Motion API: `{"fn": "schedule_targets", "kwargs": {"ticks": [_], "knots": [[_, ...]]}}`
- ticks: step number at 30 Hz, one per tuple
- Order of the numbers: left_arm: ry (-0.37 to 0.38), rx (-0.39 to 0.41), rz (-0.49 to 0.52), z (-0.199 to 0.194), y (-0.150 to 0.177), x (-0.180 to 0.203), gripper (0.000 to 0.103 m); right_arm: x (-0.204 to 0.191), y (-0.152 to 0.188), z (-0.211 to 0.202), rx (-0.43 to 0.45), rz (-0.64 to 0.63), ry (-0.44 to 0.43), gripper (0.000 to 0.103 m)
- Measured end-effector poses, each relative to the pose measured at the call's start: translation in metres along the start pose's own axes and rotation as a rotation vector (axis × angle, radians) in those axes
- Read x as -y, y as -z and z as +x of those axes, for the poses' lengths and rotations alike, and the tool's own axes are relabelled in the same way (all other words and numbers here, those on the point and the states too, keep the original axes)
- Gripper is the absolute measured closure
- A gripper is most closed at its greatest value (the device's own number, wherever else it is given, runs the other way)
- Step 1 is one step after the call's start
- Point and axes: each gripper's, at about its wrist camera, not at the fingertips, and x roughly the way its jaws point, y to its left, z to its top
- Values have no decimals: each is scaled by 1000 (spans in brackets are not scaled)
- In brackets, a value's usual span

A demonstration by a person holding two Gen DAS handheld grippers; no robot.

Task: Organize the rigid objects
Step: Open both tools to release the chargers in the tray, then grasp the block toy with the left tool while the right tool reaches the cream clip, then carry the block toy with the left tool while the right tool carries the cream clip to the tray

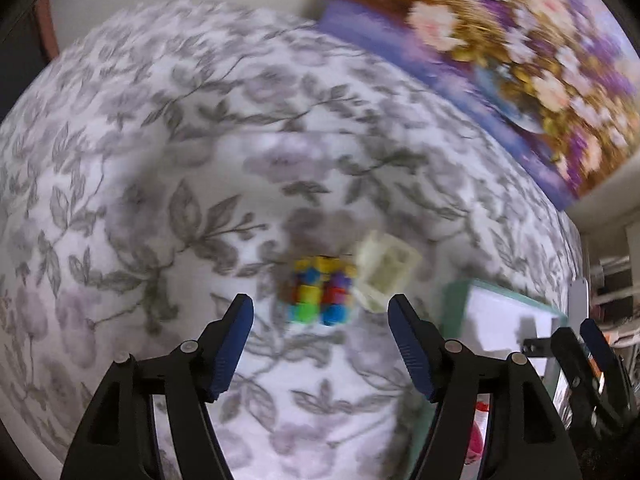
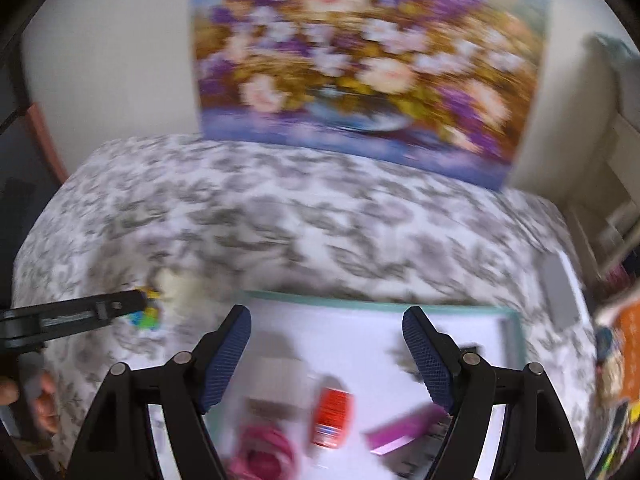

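From the left wrist, the left gripper (image 1: 320,316) hangs wide open over the flowered bedspread (image 1: 160,160), nothing between its jaws — just ahead of them lies a many-coloured puzzle cube (image 1: 320,294), and touching its right side a cream plastic piece (image 1: 384,272), boxy and open on top. Both look light, hard and stiff; I would guess the cube is best pinched across two flat opposite faces, where the pads sit square, while the cream piece may be thin-walled and better taken across its outer walls. To the right is the green-rimmed white tray (image 1: 516,300). From the right wrist, the right gripper (image 2: 326,332) is also spread open and empty above that tray, which holds a red tube (image 2: 332,416), a pink bundle (image 2: 264,452), a purple flat thing (image 2: 404,428) and a brownish box (image 2: 276,376). The tube bears a label, yet blur makes it unreadable — no writing can be made out anywhere. A flower painting (image 2: 360,64) leans against the wall.
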Motion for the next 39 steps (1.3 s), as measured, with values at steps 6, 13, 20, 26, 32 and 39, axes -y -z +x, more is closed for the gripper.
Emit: {"fn": "schedule_targets", "kwargs": {"ticks": [6, 13, 20, 26, 32, 39], "knots": [[16, -38, -12, 18, -4, -9, 32, -56, -2, 31, -45, -113, -54, 22], [40, -56, 7, 29, -8, -5, 43, -85, 4, 59, -92, -195, -69, 22], [65, -74, 20, 31, -8, -3, 64, -98, 6, 70, -114, -242, -73, 22], [34, -62, -60, 22, -14, -28, 65, -114, 4, 82, -137, -281, -67, 22], [18, -40, -137, 10, -20, -56, 65, -132, -1, 105, -165, -286, -68, 22], [21, -35, -163, 5, -24, -70, 65, -143, -7, 127, -192, -251, -50, 26]]}}
